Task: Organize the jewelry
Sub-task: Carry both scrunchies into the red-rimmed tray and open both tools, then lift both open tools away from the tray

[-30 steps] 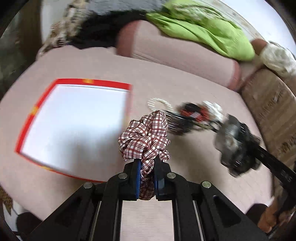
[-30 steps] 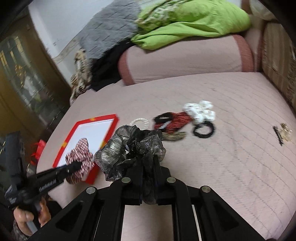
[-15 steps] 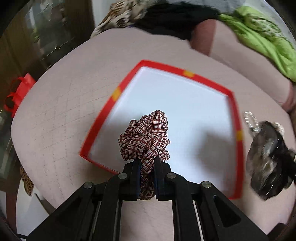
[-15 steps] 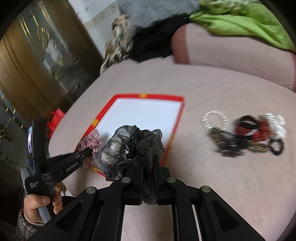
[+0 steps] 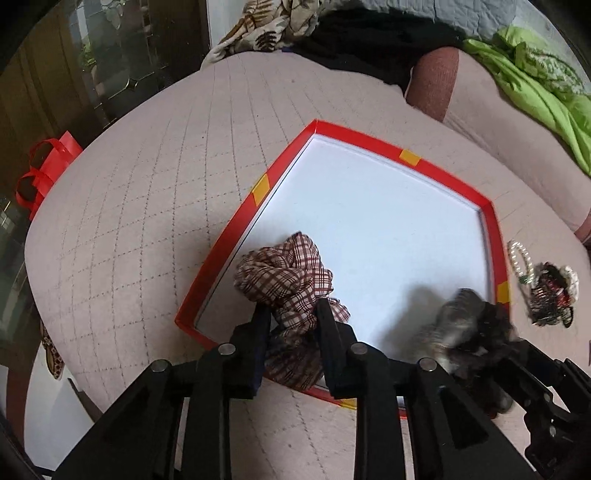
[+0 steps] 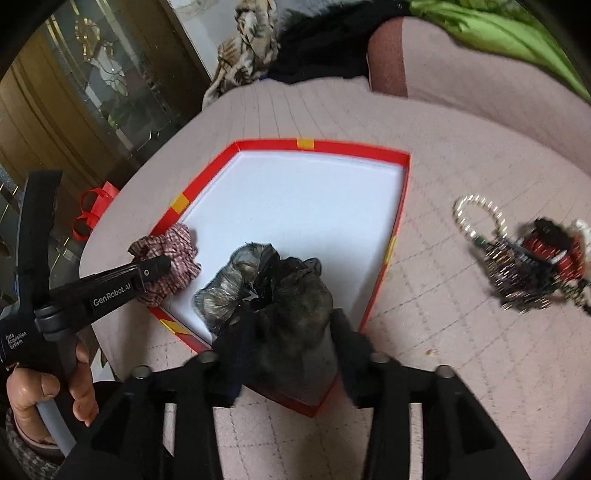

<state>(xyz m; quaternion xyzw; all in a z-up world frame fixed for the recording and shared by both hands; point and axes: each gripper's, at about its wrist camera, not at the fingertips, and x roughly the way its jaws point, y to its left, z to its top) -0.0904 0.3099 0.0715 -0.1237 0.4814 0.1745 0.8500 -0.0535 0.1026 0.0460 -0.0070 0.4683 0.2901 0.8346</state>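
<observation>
Place: a lived-in home, likely a bedroom or sitting room.
Surface: a pink quilted mattress or couch seat point(image 5: 147, 206), with a matching bolster point(image 6: 461, 70) behind.
Clutter: green bedding point(image 5: 535, 85), a grey quilt point(image 5: 443, 14) and patterned clothes point(image 5: 266, 26) heaped at the back.
Furniture: a wooden cabinet with glass doors point(image 6: 92, 92) beside it.

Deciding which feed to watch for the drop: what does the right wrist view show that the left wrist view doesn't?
Only the right wrist view shows the hand holding the left gripper, and a cabinet. Only the left wrist view shows the left gripper's open fingers around the plaid scrunchie. Both show the red tray, both scrunchies in it, the grey scrunchie, and the loose pile outside on the bed.
</observation>
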